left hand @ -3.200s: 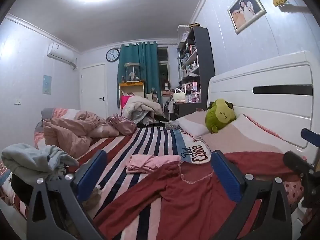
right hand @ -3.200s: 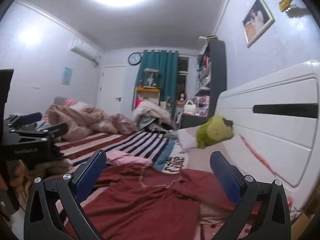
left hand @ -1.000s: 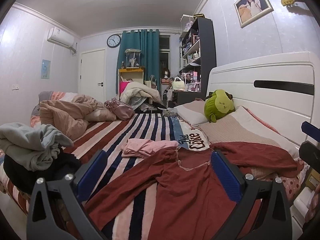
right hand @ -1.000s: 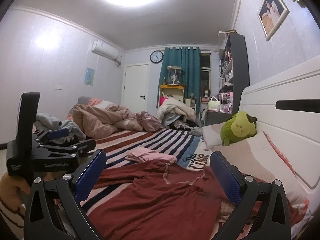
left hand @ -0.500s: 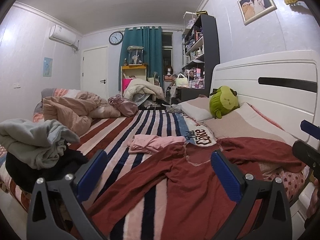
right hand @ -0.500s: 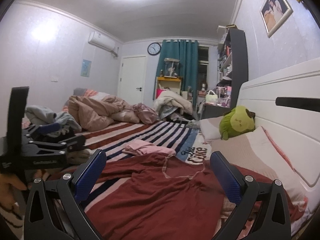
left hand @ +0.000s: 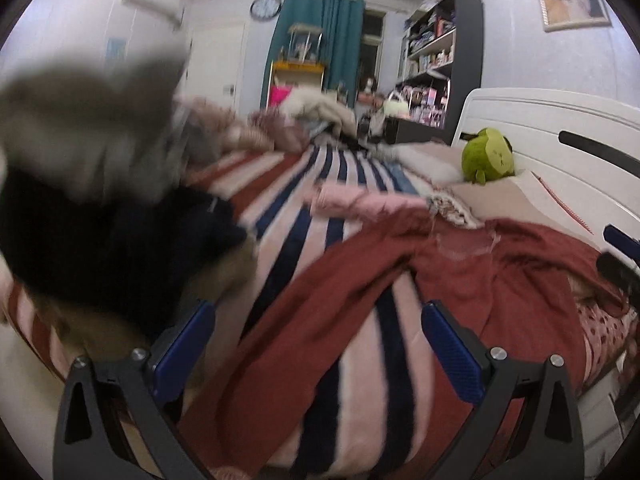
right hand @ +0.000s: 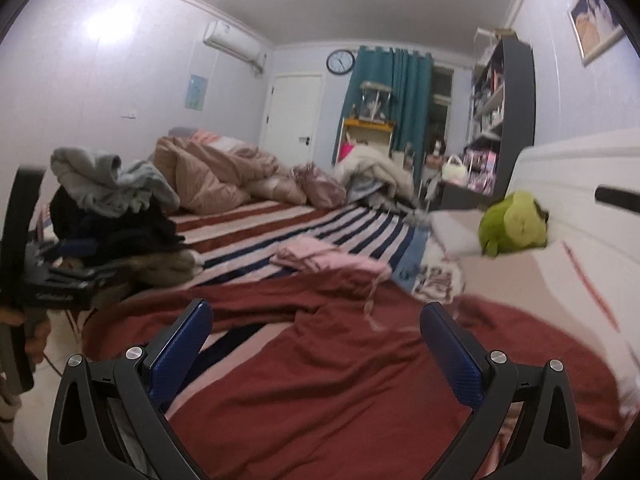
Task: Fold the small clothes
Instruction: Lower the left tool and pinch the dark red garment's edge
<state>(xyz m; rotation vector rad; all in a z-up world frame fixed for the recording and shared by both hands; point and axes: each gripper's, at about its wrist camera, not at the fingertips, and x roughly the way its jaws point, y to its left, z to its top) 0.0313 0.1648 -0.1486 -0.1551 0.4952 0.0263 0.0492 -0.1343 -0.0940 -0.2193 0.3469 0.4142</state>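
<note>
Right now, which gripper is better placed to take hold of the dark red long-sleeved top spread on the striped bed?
Likely the right gripper: open, with the dark red long-sleeved top directly below. The left gripper, also open, faces the sleeve beside the clothes pile.

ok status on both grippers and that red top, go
Left gripper open, empty. Right gripper open, empty. Red top spread on striped bed, unfolded. Pink garment lies just beyond its collar.

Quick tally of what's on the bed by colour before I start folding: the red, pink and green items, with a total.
Red: 1, top, spread flat
Pink: 1, garment, just beyond it
Green: 1, plush, by the headboard
Total: 3
The clothes pile at the left edge is too jumbled to count.
</note>
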